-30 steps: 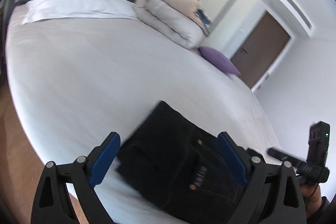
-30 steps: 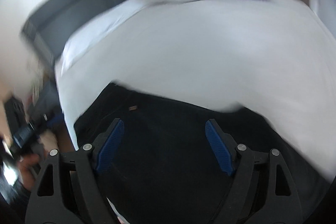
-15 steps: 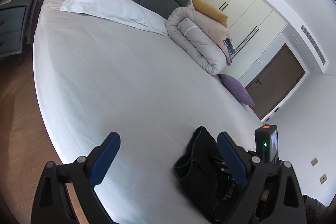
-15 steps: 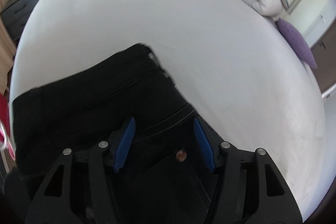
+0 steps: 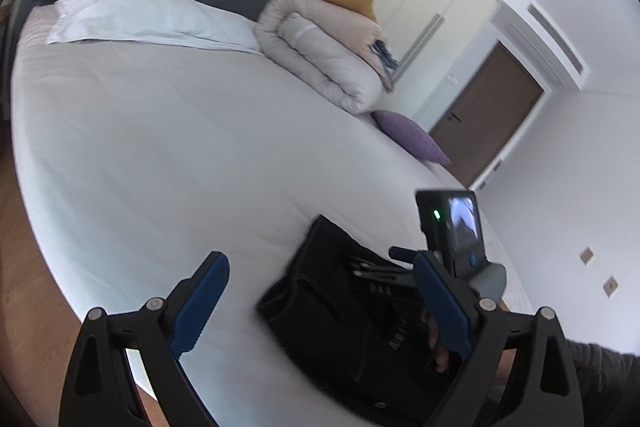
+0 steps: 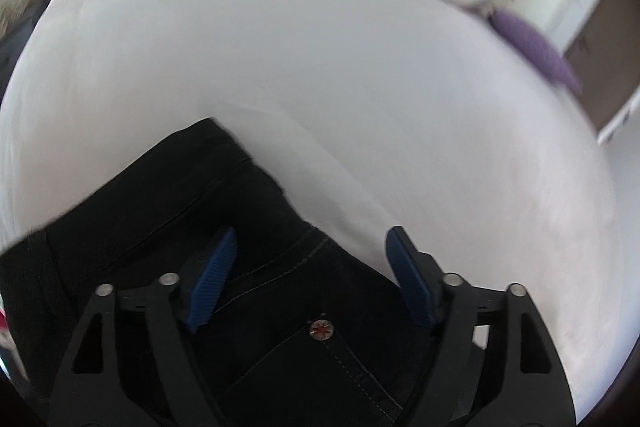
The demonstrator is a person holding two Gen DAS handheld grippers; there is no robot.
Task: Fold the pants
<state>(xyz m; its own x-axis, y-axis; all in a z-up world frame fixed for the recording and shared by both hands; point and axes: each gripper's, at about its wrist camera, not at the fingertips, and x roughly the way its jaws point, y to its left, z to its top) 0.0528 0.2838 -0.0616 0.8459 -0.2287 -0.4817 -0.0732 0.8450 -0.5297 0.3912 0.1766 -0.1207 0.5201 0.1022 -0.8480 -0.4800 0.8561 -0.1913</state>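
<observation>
The pants [image 5: 360, 311] are lying as a dark folded bundle at the near edge of the bed [image 5: 168, 147], toward the person's right side. In the left wrist view they are sitting off to the right of the left claw [image 5: 320, 303], whose fingers are standing wide apart with only bare sheet between them, gripping nothing. The right claw [image 6: 310, 279] is hanging directly over the pants [image 6: 224, 227], pointing steeply down, so the right hand is judged the nearer of the 2. Its jaws are opening; denim with a rivet and seam is showing between the blue pads [image 6: 408, 279], but neither pad is pressing on the cloth. In the right wrist view the bundle's long axis is running diagonally from upper left to lower right, with 1 corner pointing up the bed. The bundle is looking compact, so the folding is probably nearly finished. Any next grasp would probably fall to the right claw, coming down across the near edge.
</observation>
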